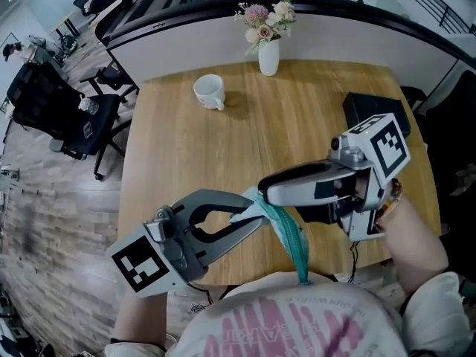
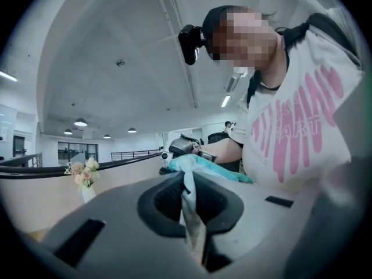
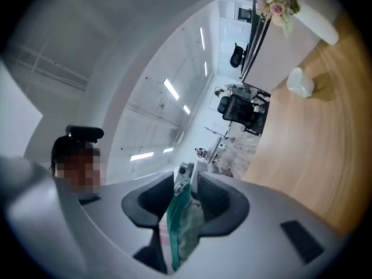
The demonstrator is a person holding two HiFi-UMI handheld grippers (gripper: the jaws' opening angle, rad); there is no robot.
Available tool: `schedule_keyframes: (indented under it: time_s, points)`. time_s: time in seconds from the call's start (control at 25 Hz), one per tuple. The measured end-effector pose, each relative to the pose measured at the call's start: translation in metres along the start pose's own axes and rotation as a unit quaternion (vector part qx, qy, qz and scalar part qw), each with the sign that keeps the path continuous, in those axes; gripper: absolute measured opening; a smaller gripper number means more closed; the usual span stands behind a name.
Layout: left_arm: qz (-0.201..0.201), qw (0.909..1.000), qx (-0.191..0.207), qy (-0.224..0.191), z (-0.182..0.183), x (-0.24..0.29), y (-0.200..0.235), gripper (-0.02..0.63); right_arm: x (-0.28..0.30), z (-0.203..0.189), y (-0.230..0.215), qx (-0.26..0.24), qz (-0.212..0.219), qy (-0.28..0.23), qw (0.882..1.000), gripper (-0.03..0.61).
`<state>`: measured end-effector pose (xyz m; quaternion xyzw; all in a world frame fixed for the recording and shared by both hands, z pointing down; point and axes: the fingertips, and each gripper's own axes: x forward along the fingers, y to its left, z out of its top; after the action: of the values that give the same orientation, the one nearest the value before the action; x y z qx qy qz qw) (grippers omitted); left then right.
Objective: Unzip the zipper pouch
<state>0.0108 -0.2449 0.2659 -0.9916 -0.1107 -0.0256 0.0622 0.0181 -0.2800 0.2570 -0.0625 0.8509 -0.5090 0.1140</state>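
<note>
Pouch (image 1: 290, 236) is pinched only in my left gripper's (image 1: 255, 213) jaws, my right gripper's (image 1: 265, 193) jaws gaping around it, so it may slip.

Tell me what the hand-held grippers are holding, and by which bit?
The left hand-held gripper pinches the teal zipper pouch by one end. Its zipper edge sits between the open jaws of the right hand-held gripper, not gripped.

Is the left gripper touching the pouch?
Touching. The left gripper view shows the left gripper with its jaws shut on the pouch fabric.
</note>
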Motion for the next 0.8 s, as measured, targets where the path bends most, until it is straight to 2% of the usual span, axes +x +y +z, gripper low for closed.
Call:
schedule_keyframes:
  time_s: [0.08,0.2,0.4,0.6,0.8]
  points:
    - [-0.003,1.0000,0.009,-0.001,0.004,-0.006,-0.004,0.012,0.008,-0.001,0.008,-0.012,0.014,-0.001,1.000,0.116]
    - [0.002,0.9998,0.019,0.010,0.004,-0.013,-0.008,0.012,0.015,-0.001,0.014,-0.043,-0.001,-0.004,0.999,0.053]
    - [0.015,0.9997,0.016,0.013,0.002,-0.017,-0.009,0.012,0.014,0.000,0.020,-0.084,-0.021,-0.006,0.996,0.044]
    - [0.018,0.9998,0.011,-0.003,0.010,-0.020,-0.012,0.012,0.010,-0.002,0.034,-0.108,-0.003,-0.013,0.994,0.043]
    - [0.012,0.9997,0.005,-0.022,0.017,-0.018,-0.013,0.012,0.008,-0.010,0.041,-0.150,0.000,0.011,0.989,0.043]
